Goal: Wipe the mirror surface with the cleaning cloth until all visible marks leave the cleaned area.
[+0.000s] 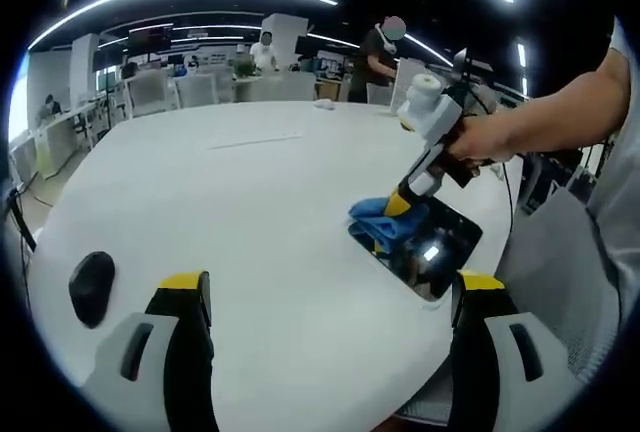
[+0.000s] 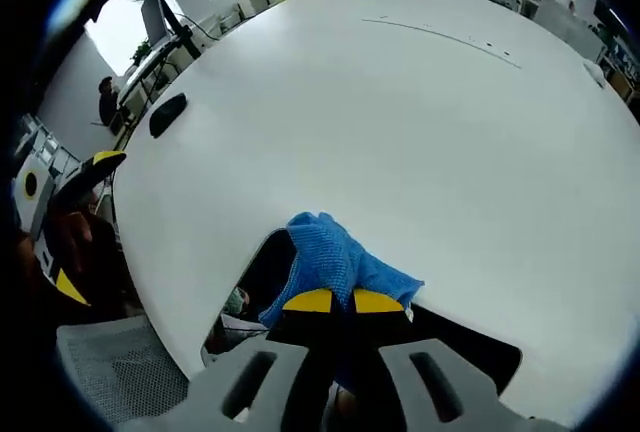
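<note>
Two hand-held grippers share the work: the left hand-held gripper (image 1: 325,327) waits spread wide over the white desk (image 1: 240,202), while the right hand-held gripper (image 2: 334,302), clenched on the blue cloth (image 2: 335,262), presses it onto the mirror (image 1: 435,242), so wiping looks underway, unfinished.

Two gripper cameras looking over one white table (image 1: 250,212)

The left gripper view is facing across it from well back; the right gripper view is hanging close above the mirror (image 2: 255,282) and cloth (image 2: 335,262), which both are sharing.
</note>
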### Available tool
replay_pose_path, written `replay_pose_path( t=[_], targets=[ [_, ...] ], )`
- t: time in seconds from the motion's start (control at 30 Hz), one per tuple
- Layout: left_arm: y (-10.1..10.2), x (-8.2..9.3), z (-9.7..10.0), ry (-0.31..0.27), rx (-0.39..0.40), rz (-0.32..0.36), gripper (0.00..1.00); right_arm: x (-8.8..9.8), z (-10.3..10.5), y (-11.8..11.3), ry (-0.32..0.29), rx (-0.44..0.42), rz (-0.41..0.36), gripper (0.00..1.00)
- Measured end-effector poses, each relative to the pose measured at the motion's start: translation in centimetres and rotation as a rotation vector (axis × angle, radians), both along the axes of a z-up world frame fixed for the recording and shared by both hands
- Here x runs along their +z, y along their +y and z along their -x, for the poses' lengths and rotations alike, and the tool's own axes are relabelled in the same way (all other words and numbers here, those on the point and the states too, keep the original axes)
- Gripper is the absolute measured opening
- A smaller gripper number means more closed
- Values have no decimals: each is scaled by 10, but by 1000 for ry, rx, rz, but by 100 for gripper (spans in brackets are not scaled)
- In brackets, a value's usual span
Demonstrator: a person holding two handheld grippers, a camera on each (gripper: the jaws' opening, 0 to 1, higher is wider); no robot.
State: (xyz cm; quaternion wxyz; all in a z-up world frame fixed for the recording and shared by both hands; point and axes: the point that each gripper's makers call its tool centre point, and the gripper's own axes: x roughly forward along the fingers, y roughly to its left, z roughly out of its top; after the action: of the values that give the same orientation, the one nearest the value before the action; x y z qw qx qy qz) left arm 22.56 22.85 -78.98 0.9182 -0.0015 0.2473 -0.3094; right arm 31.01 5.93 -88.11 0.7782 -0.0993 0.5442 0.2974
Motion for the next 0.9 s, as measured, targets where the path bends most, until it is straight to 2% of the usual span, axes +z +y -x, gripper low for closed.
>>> replay_pose_path(
  t=[0.53, 0.7, 0.9],
  targets=[
    [-1, 5, 3, -2, 5, -9, 99, -1, -1, -4, 8, -10, 0, 0],
    [-2, 8, 2, -7, 4, -12, 99, -1, 3, -3, -19, -16, 10, 0],
    [-2, 7, 3, -7, 4, -15, 99, -1, 17, -2, -2, -3, 14, 0]
  ],
)
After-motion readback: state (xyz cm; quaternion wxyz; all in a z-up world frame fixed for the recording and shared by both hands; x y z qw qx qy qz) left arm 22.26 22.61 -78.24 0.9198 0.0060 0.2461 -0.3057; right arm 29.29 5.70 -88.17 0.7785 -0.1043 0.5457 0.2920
